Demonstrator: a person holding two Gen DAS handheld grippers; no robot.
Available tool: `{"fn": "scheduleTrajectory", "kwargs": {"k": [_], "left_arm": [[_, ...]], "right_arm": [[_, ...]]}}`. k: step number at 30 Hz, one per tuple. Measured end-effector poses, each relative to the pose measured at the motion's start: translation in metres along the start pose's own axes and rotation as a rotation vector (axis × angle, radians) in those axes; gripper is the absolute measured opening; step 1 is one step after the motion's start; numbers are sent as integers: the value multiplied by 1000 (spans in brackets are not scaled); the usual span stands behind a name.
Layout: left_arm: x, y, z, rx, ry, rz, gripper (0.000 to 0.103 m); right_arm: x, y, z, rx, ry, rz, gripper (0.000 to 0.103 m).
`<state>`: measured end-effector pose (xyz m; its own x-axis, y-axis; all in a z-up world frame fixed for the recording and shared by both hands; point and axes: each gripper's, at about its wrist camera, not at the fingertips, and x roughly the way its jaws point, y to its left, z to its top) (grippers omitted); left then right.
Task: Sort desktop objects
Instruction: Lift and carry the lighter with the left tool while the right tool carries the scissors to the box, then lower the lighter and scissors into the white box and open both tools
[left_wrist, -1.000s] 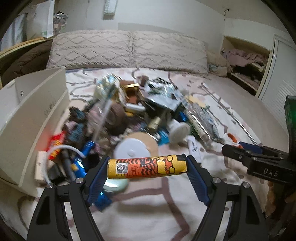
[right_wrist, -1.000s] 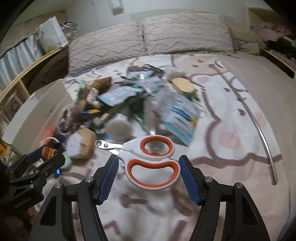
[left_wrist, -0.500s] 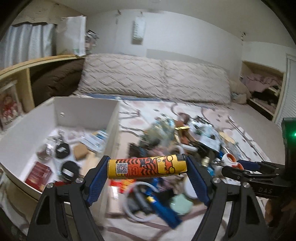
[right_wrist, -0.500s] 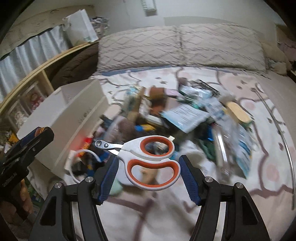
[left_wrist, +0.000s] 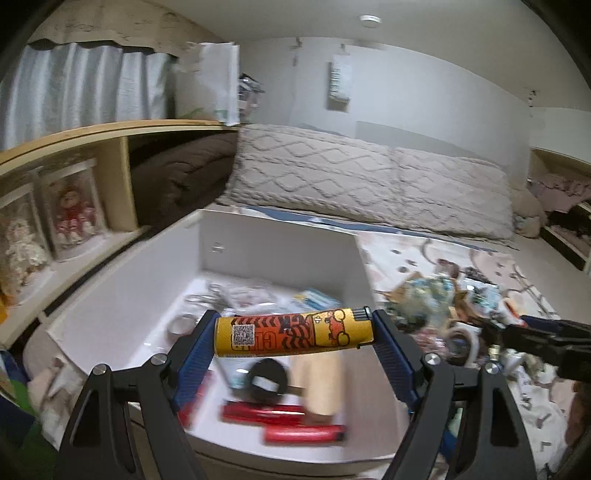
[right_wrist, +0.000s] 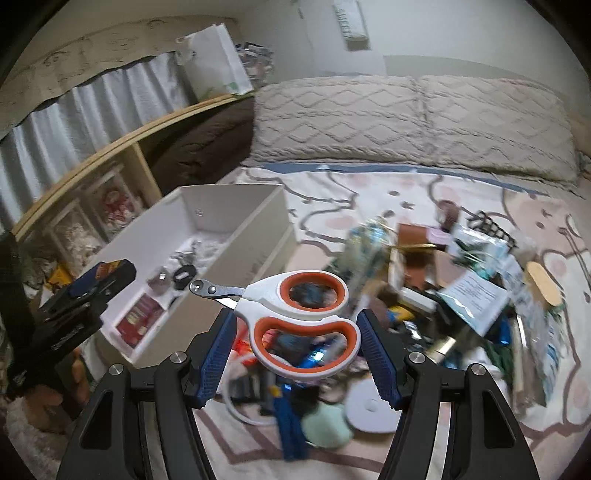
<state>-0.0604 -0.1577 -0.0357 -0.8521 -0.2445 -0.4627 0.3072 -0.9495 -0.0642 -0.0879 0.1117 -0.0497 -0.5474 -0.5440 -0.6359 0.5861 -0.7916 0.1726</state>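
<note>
We are over the bed (right_wrist: 436, 206), whose patterned sheet carries everything here, with two long knit pillows (left_wrist: 369, 184) across its head. On its left side sits the white box (left_wrist: 155, 280), open at the top; we can make out two red lighters (left_wrist: 284, 421), a black round thing (left_wrist: 266, 380) and a pale wooden block (left_wrist: 320, 384) on its floor, though motion blur softens them. To the right of the box spreads the heap of clutter (right_wrist: 443, 280), a blurred pile of packets, tools and small items lying on the sheet.

Our left gripper (left_wrist: 294, 338) is raised above the near end of the box, and its fingers (left_wrist: 391, 354) are clamped end to end on the yellow lighter (left_wrist: 293, 332), which lies crosswise between the blue pads, printed with orange tiger stripes and a QR code, its black cap toward the right finger.

Our right gripper (right_wrist: 291, 332) is raised over the near edge of the heap, just right of the box. Its fingers (right_wrist: 378, 354) pinch the scissors (right_wrist: 299, 321) by the white and orange handles, one pad on each side, with the short metal blades pointing left toward the box.
</note>
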Motion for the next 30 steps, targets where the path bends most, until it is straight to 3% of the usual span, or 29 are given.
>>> {"fn": "scheduleTrajectory", "kwargs": {"k": [4, 13, 20, 25, 30], "left_arm": [[3, 26, 1, -12, 3, 54, 81], [14, 58, 6, -22, 47, 92, 81], [31, 73, 11, -21, 113, 80, 81], [45, 78, 17, -35, 196, 18, 81], [54, 74, 21, 15, 270, -8, 81]], "right_arm": [[5, 18, 9, -24, -13, 34, 68], [20, 51, 31, -75, -21, 124, 68], [33, 69, 46, -130, -10, 164, 68], [43, 77, 55, -157, 25, 187, 68], [58, 86, 62, -170, 66, 206, 68]]}}
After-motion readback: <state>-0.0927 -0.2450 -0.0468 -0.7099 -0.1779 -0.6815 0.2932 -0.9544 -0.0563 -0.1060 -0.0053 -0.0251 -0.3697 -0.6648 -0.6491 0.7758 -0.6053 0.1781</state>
